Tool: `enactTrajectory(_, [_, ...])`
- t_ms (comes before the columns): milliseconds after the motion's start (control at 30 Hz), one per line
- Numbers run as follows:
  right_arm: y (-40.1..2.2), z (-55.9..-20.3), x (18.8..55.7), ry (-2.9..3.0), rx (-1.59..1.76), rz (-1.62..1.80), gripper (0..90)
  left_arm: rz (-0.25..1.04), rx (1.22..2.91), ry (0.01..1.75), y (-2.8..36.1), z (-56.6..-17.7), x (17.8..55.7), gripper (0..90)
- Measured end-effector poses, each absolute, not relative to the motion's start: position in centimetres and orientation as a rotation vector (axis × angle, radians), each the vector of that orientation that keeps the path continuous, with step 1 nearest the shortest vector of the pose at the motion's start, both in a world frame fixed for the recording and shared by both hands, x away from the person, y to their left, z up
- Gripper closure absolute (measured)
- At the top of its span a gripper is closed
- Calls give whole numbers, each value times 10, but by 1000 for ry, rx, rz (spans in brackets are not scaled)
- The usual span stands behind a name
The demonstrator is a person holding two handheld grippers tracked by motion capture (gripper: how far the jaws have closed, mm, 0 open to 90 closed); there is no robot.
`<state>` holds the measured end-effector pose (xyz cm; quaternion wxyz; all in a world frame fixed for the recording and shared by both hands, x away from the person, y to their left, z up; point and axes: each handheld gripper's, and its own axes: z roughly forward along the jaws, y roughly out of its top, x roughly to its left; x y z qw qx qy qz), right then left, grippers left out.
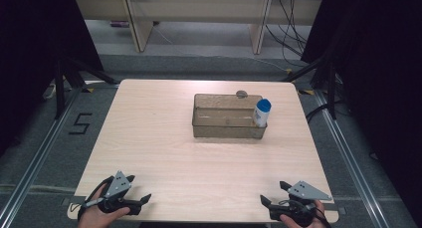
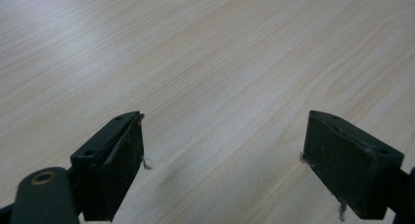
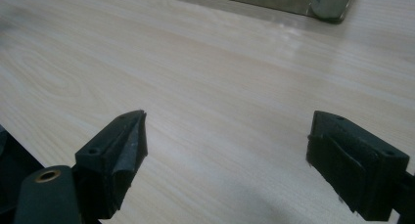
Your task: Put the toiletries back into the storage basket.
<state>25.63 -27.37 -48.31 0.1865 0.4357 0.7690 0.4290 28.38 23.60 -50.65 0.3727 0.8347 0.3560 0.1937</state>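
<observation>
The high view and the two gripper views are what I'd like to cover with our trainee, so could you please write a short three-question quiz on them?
1. True or false: the white bottle with a blue cap stands upright at the right end of the clear bin.
2. Which gripper is nearer that bottle: A) the left gripper, B) the right gripper?
3. Fill in: the jaws of both grippers stand ____ over the bare table.

Key
1. True.
2. B; it rests at the table's near right corner, on the bottle's side.
3. Open, with nothing between them.
</observation>
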Motion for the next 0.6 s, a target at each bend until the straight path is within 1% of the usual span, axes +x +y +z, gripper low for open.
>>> enactTrajectory(67, [-272, -484, 253, 2168, 1271, 1214, 160, 496, 2140, 911, 236, -506, 284, 147])
enactTrajectory(267, [-272, -486, 253, 2190, 1221, 1198, 160, 495, 2137, 913, 236, -506, 284, 148])
enactTrajectory(367, [-270, -486, 251, 2191, 1269, 1206, 160, 496, 2141, 910, 236, -506, 284, 147])
enactTrajectory(600, [-271, -487, 252, 2198, 1256, 1195, 160, 494, 2136, 915, 235, -506, 284, 147])
